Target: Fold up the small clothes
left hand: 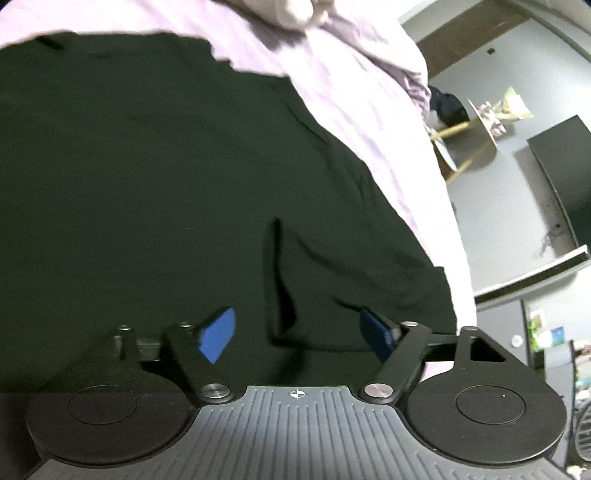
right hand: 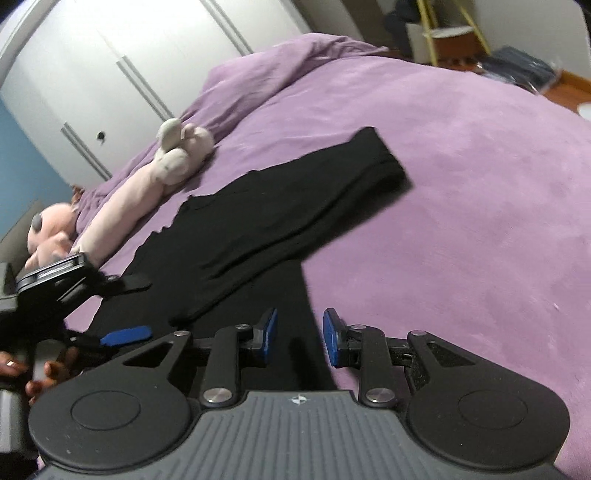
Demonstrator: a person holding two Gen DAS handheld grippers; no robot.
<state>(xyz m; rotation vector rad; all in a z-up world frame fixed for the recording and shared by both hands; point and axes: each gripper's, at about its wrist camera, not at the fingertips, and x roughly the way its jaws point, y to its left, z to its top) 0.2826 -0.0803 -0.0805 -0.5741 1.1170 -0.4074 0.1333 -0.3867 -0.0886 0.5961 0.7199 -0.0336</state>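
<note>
A black garment [right hand: 277,206] lies spread on the purple bed cover [right hand: 461,184], with one part folded across it at a slant. In the left wrist view the garment [left hand: 147,166] fills most of the frame. My left gripper [left hand: 297,332] hovers low over it, and its blue pads [left hand: 218,334] stand wide apart on either side of a raised fold without pressing it. The right wrist view shows the left gripper [right hand: 127,310] at the left edge, held by a hand [right hand: 22,369]. My right gripper [right hand: 300,334] is over the garment's near right edge, jaws a little apart with nothing gripped.
A long pink plush toy [right hand: 166,162] lies along the bed's far side by the garment, its end [left hand: 280,11] at the top of the left wrist view. White wardrobe doors [right hand: 110,55] stand behind. Beyond the bed are a small yellow-legged table [left hand: 480,122] and a dark screen [left hand: 565,184].
</note>
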